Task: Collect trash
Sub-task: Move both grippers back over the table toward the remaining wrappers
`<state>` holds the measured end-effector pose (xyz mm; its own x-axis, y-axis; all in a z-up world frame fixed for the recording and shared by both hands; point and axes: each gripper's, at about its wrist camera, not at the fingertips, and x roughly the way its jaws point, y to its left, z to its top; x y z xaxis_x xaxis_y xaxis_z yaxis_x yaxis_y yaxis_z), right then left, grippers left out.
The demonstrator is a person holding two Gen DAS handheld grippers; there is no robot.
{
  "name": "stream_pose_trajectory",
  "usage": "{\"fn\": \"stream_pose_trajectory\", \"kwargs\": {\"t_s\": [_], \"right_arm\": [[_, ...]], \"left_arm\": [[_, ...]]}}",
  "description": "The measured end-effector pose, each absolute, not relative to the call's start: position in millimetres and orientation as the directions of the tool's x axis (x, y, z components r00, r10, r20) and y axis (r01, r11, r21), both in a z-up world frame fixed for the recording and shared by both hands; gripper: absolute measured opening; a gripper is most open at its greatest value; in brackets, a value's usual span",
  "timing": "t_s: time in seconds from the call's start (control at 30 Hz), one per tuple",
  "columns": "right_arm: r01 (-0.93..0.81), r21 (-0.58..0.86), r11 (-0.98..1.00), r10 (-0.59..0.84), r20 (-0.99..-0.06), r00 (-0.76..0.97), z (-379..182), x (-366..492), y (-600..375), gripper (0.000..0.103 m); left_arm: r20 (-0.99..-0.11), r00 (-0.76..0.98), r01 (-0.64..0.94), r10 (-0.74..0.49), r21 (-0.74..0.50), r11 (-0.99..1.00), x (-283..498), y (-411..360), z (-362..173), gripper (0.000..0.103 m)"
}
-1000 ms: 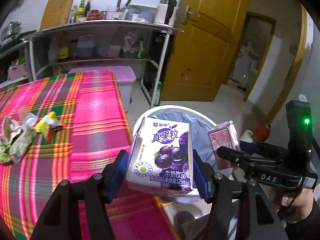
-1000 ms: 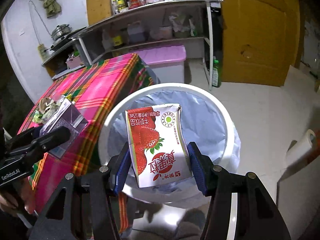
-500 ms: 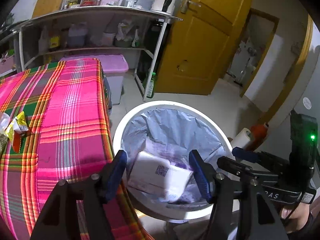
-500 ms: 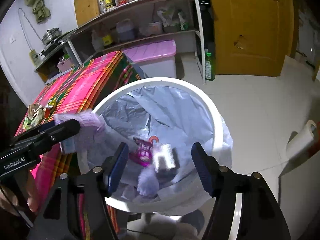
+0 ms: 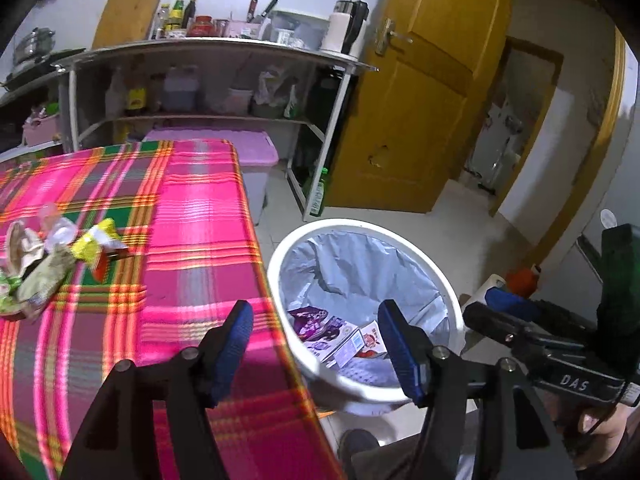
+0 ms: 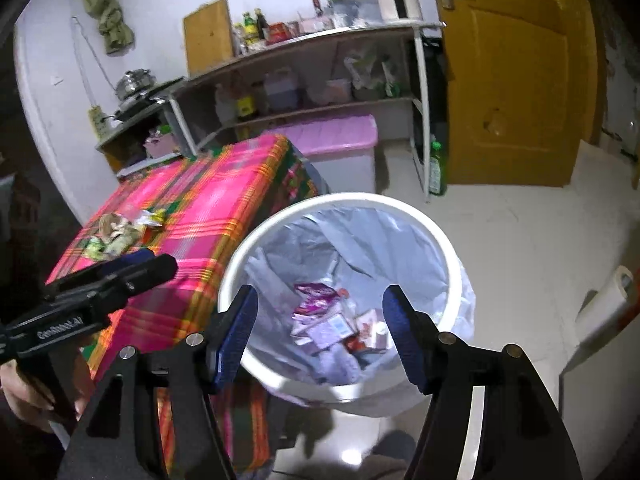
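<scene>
A white trash bin [image 5: 276, 264] with a grey liner stands on the floor beside the table; it also shows in the right wrist view [image 6: 444, 240]. Drink cartons and wrappers [image 5: 340, 336] lie at its bottom, also seen from the right wrist [image 6: 340, 324]. My left gripper [image 5: 316, 344] is open and empty, over the table edge and bin rim. My right gripper [image 6: 320, 332] is open and empty above the bin. A pile of crumpled wrappers [image 5: 52, 256] lies on the plaid tablecloth [image 5: 192, 216], far left; the right wrist view shows this pile [image 6: 120, 232] too.
A metal shelf unit [image 5: 208, 80] with bottles and bags stands behind the table. A pink-lidded storage box [image 5: 256, 152] sits under it. A yellow wooden door [image 5: 432, 92] is to the right. A green bottle [image 6: 436, 168] stands on the floor by the shelf leg.
Both grippers opened and dropped their cartons, purple from the left and red from the right, into the bin. The left gripper has since swung back toward the table.
</scene>
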<state>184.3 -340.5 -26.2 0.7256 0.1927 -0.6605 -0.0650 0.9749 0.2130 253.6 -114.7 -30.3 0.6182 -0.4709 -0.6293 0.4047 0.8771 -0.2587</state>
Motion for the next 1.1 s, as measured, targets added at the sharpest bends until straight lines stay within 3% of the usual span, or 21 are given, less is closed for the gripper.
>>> {"fn": "stream_pose_trajectory", "kwargs": {"t_s": [0.47, 1.1], "right_arm": [[-0.217, 0.243, 0.945, 0.324, -0.625, 0.71, -10.3, 164.5, -289.2, 0.066], [-0.382, 0.202, 0.902, 0.411, -0.678, 0.61, -14.3, 190.9, -219.9, 0.065]], "left_arm": [[-0.609, 0.679, 0.334, -0.41, -0.241, 0.911, 208.2, -56.2, -22.2, 0.064], [-0.595, 0.766, 0.142, -0.241, -0.21, 0.967, 208.1, 36.3, -17.6, 0.064]]}}
